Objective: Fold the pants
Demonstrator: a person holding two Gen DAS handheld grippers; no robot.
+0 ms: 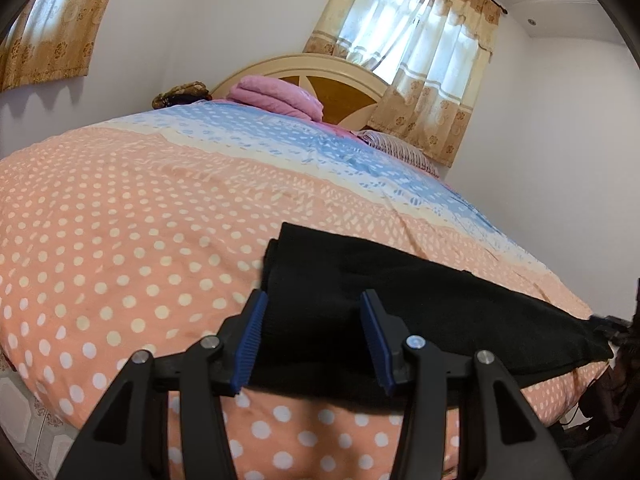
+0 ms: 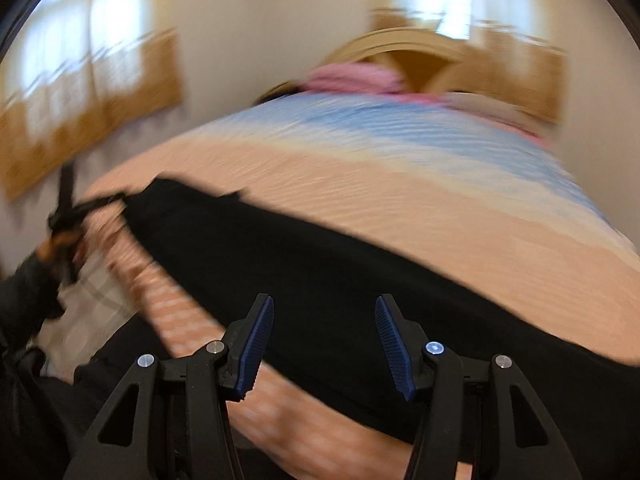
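Writing: none legible.
Surface: black pants point(image 1: 400, 304) across a dotted peach-and-blue bedspread point(image 1: 120, 220).
Room: gold curtains point(image 1: 420, 80), wooden headboard point(image 1: 320, 68).
Left gripper point(image 1: 312, 340): wide, empty.
Right gripper point(image 2: 324, 344): wide, empty.

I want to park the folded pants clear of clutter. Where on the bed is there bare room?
Free: the dotted peach stretch of the bedspread between the black pants and the blue band. Crowded: the headboard end, with a folded pink blanket and a striped pillow. The near edge is taken by the pants and both open grippers, left and right.

Black pants point(image 1: 400, 300) on peach white-dotted, blue-banded bedspread point(image 1: 120, 220)
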